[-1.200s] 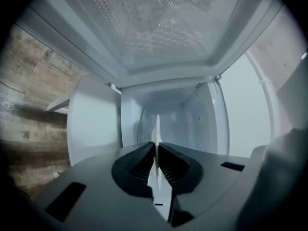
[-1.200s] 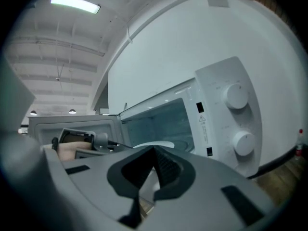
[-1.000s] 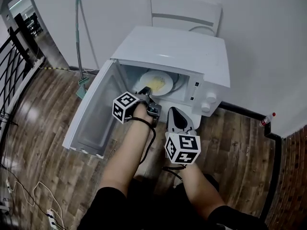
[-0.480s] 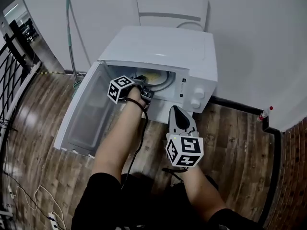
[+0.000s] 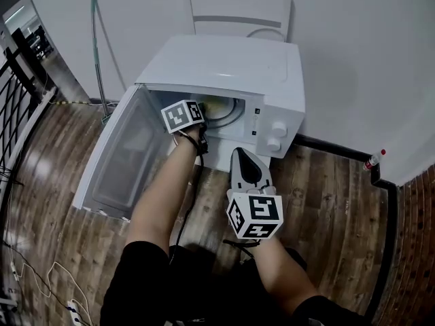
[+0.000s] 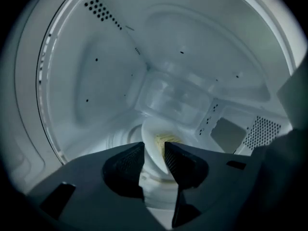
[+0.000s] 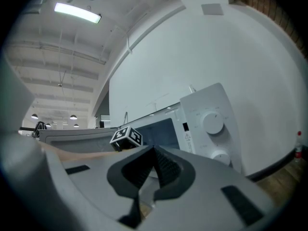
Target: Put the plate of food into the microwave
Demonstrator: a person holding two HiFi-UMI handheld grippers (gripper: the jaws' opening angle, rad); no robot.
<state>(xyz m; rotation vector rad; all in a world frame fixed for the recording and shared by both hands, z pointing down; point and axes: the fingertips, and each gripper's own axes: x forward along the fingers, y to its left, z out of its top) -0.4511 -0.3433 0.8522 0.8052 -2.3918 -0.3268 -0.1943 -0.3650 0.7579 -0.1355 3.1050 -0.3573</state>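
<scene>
The white microwave stands on the wooden floor with its door swung open to the left. A white plate of yellow food lies on the turntable inside. My left gripper reaches into the cavity. Its jaws have just been opening and now stand apart. In the left gripper view the plate's near rim runs through the gap of that gripper, loose between the pads. My right gripper hangs in front of the microwave, below the control knobs. In the right gripper view this gripper is shut and empty.
A white chair stands against the wall behind the microwave. A green-handled broom leans at the left. A small bottle lies by the skirting at the right. A black railing and floor cables run along the left.
My left gripper has gone deeper into the cavity and its marker cube has rolled over. The plate now sits farther inside. The right gripper has barely shifted.
</scene>
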